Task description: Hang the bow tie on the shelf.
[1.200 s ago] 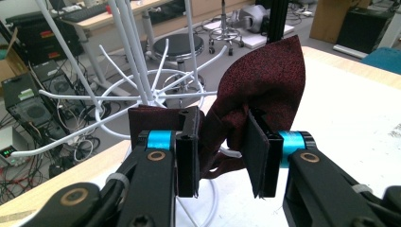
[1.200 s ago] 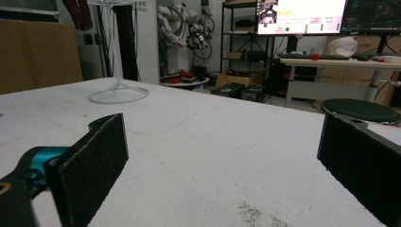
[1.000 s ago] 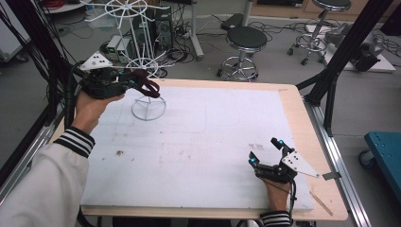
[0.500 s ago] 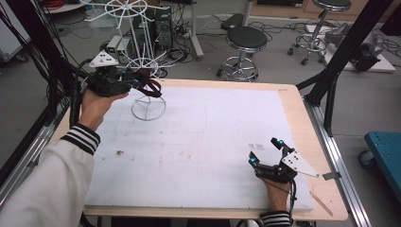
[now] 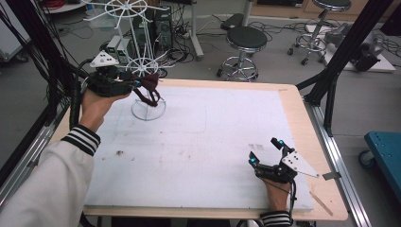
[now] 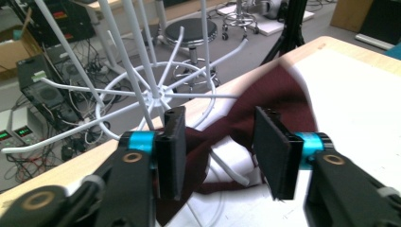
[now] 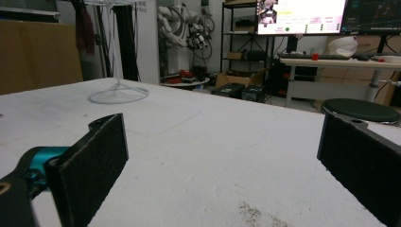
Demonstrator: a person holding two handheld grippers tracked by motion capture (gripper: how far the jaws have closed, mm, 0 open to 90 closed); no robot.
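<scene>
A dark maroon cloth hangs at the lower spokes of a white wire rack, whose ring base stands on the table's far left. My left gripper is raised right at the cloth. In the left gripper view its jaws stand open, and the cloth lies draped between and beyond them, over a white spoke below the rack's hub. My right gripper rests open on the near right of the table, holding nothing. The rack's base is far ahead of it.
A white mat covers the wooden table. A black stool and cables lie on the floor beyond the far edge. Black frame posts rise at the table's right, and dark cables hang at the left.
My left gripper has risen slightly and edged toward the rack with the cloth at its tip. The right gripper has stayed put.
</scene>
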